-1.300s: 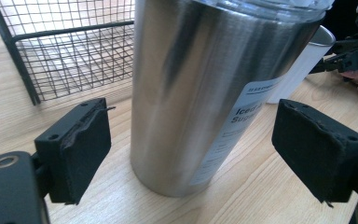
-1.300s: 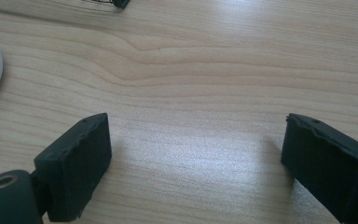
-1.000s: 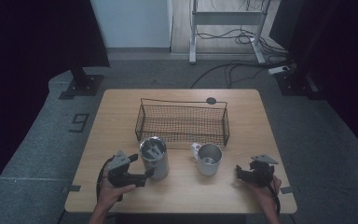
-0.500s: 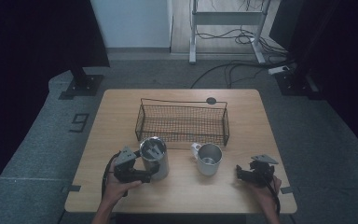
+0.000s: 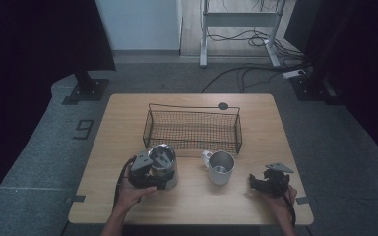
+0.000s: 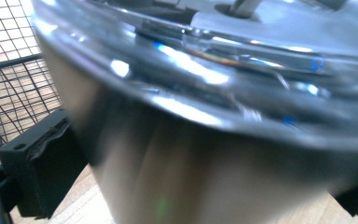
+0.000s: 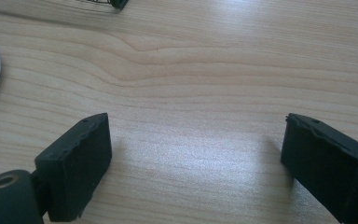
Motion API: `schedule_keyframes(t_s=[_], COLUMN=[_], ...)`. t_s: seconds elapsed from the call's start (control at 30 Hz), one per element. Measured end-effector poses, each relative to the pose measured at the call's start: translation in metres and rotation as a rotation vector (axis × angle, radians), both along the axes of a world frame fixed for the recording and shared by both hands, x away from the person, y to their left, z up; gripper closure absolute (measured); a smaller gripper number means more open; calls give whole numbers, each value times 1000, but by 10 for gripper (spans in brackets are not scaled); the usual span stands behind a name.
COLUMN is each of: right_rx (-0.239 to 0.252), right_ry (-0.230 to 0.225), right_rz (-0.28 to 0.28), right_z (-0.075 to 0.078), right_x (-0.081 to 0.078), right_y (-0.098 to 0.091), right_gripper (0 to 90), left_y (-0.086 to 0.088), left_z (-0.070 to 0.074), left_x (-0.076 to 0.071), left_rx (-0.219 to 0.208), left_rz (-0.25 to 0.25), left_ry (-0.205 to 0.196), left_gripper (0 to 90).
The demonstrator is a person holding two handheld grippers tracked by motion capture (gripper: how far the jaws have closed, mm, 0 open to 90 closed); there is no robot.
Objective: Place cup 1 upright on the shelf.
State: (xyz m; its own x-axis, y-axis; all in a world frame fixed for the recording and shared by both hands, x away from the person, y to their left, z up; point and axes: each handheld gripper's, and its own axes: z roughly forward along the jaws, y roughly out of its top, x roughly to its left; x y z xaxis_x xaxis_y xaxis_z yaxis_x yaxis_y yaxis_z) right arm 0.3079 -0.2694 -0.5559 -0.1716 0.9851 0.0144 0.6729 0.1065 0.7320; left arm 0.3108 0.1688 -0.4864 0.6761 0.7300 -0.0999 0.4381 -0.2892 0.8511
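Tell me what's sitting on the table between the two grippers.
In the high view, a steel cup at the left gripper, then a steel mug; bare wood runs from there to the right gripper.

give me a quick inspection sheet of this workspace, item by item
surface: light wooden table, bare wood around the items, a round dark grommet at the far edge
job's things: steel canister near the front left; steel mug to its right, upright, handle toward the canister; black wire basket behind both, nothing seen inside
clutter: nothing seen
grippers: left gripper up against the canister, one of its fingers on each side of the body, contact too blurred to tell; right gripper rests on the table right of the mug, jaws apart, nothing between them
cables: loose cables on the floor beyond the table
surroundings: grey carpet, a floor marker 9, black curtains both sides, desk frame at the back
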Motion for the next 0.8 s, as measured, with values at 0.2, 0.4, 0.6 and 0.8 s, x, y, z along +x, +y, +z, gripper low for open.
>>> schedule_keyframes(t_s=[0.2,0.4,0.6,0.8], right_rx=[0,0,-2,-2], right_ry=[0,0,1,1], right_rz=[0,0,-8,-8], right_z=[0,0,0,0], right_x=[0,0,0,0], right_y=[0,0,0,0], right_gripper=[83,84,85,85], left_y=[-3,-3,-3,-3], left_z=[-3,-4,-2,-2], left_x=[4,3,4,4], left_rx=[8,12,28,30], left_rz=[-5,-10,-21,-23], left_ry=[3,-16,-9,-14], left_gripper=[6,20,25,28])
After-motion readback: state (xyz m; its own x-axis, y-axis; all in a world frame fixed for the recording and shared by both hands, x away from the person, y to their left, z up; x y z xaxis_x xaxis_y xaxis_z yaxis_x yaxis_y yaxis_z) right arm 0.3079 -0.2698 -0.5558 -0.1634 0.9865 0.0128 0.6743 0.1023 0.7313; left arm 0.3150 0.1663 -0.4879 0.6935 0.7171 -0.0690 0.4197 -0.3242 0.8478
